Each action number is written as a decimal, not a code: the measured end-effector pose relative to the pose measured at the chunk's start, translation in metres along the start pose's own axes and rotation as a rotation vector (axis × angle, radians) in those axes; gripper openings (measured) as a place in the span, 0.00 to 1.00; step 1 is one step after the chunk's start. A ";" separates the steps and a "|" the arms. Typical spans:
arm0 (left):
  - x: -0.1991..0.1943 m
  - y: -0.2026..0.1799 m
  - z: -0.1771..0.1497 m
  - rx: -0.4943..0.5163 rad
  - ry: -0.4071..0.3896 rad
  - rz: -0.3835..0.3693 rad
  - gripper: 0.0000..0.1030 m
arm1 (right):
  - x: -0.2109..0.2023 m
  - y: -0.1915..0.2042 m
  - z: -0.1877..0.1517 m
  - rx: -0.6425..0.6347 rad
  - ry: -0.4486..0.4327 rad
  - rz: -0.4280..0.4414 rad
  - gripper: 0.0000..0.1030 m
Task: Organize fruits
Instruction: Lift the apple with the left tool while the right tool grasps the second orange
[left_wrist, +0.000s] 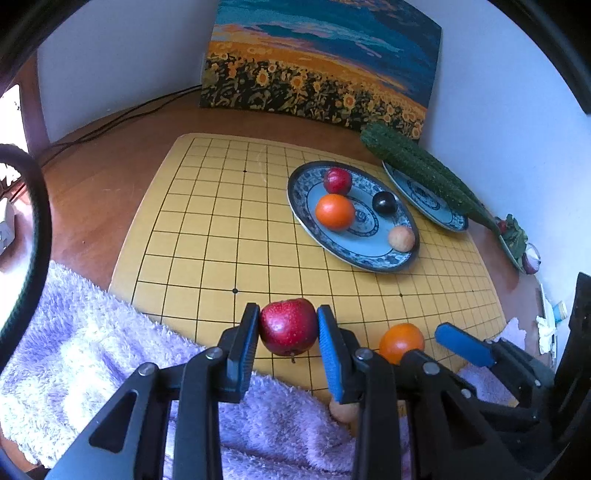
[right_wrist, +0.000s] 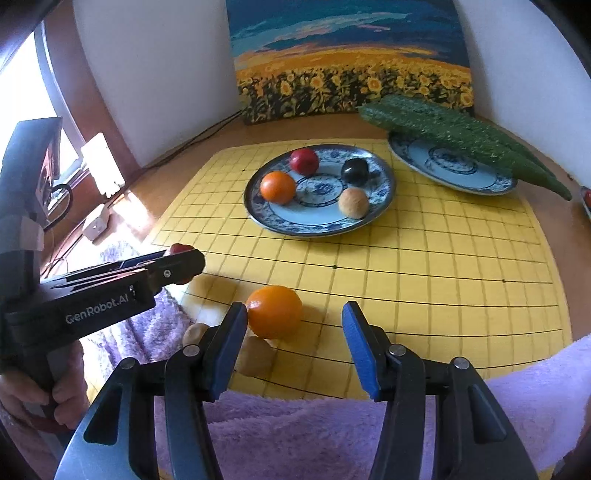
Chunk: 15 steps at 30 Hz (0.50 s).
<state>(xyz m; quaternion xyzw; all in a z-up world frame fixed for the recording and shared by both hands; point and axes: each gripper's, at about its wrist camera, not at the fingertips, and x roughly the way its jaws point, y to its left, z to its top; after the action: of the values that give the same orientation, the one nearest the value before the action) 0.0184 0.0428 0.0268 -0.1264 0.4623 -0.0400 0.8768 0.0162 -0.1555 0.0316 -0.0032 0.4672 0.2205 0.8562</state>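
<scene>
Left wrist view: left gripper (left_wrist: 288, 328) clamps a red apple (left_wrist: 288, 326) above the board's (left_wrist: 221, 221) near edge; the plate (left_wrist: 369, 258) already carries four fruits.

Right wrist view: right gripper (right_wrist: 295, 332) gapes wide and empty, an orange (right_wrist: 274, 312) beside its left finger; two tan fruits (right_wrist: 255, 356) also remain unsorted.

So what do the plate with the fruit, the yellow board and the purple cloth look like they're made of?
Plate: likely glazed ceramic, glossy with a blue-and-white pattern. Board: probably wood or laminate, a smooth matte yellow with a printed black grid. Cloth: soft fleece or terry, with fluffy raised fibres.
</scene>
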 end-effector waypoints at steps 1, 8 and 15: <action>0.000 0.001 0.000 -0.002 0.000 -0.001 0.32 | 0.001 0.001 0.000 0.000 0.001 0.001 0.53; 0.000 0.005 0.000 -0.009 0.002 -0.008 0.32 | 0.009 0.011 0.003 -0.020 0.018 0.007 0.53; 0.002 0.006 0.000 -0.016 0.007 -0.012 0.32 | 0.017 0.012 0.002 -0.022 0.027 0.022 0.38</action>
<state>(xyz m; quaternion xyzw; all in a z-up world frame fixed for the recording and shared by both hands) 0.0196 0.0480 0.0241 -0.1361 0.4648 -0.0422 0.8739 0.0214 -0.1380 0.0213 -0.0107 0.4762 0.2349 0.8473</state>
